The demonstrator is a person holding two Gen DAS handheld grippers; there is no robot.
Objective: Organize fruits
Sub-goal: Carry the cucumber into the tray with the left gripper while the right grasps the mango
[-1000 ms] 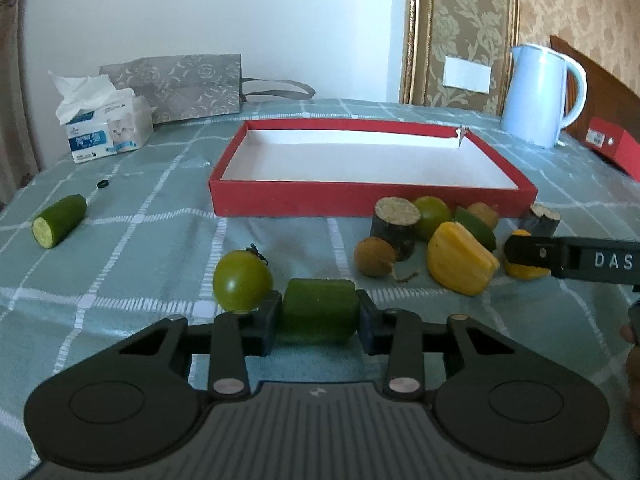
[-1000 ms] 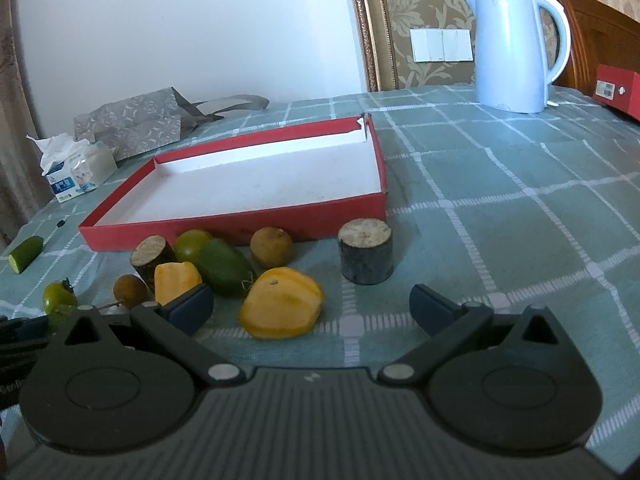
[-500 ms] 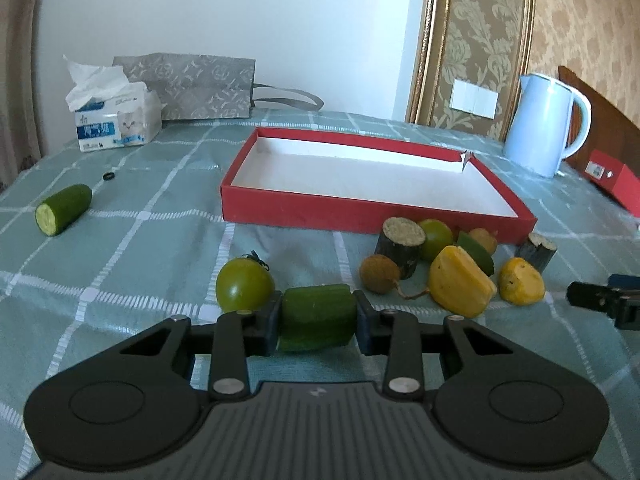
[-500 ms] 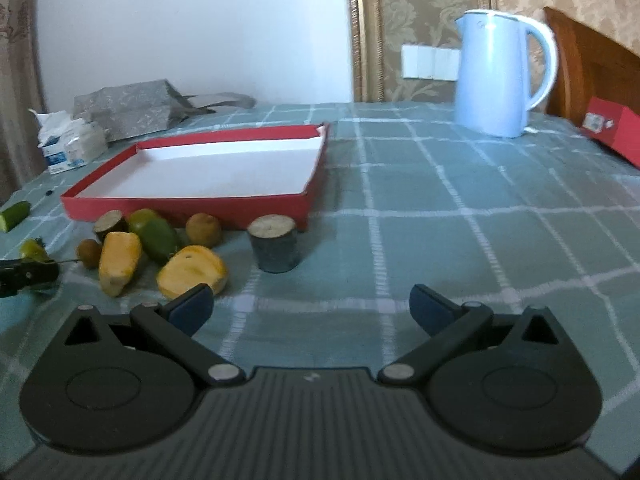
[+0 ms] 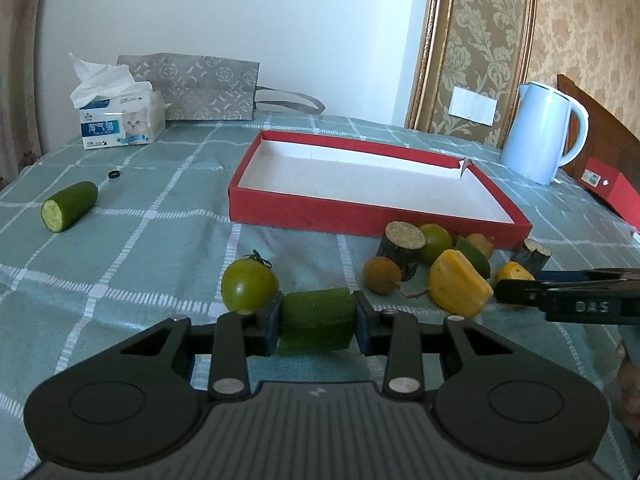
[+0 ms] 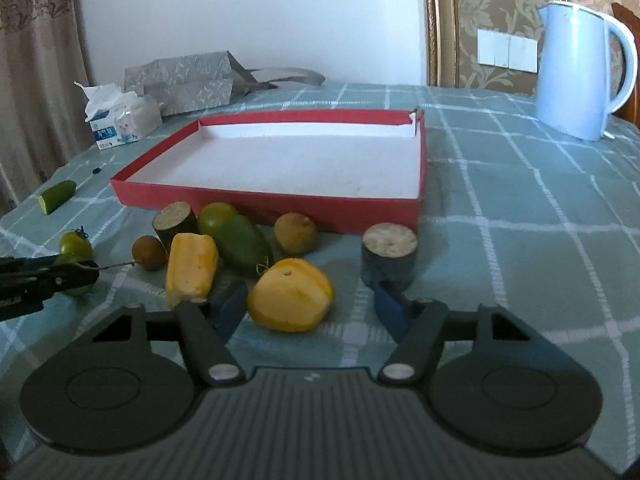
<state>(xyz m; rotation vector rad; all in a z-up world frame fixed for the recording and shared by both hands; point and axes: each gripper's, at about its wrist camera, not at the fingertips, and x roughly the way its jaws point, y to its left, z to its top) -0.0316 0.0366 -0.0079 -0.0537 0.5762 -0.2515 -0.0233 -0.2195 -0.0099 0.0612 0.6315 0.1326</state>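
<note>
My left gripper is shut on a short green cucumber piece, just above the cloth beside a green tomato. My right gripper is open, its fingers either side of a round yellow fruit. In front of the empty red tray lie a yellow pepper piece, a green mango, brown round fruits, and dark cut stumps. The right gripper's finger shows in the left wrist view.
A second cucumber piece lies far left. A tissue box and a grey paper bag stand at the back left. A pale blue kettle stands at the back right, with a red box beside it.
The right gripper moved forward to the fruit pile and now straddles the round yellow fruit. The left gripper still holds the cucumber piece and has hardly moved.
</note>
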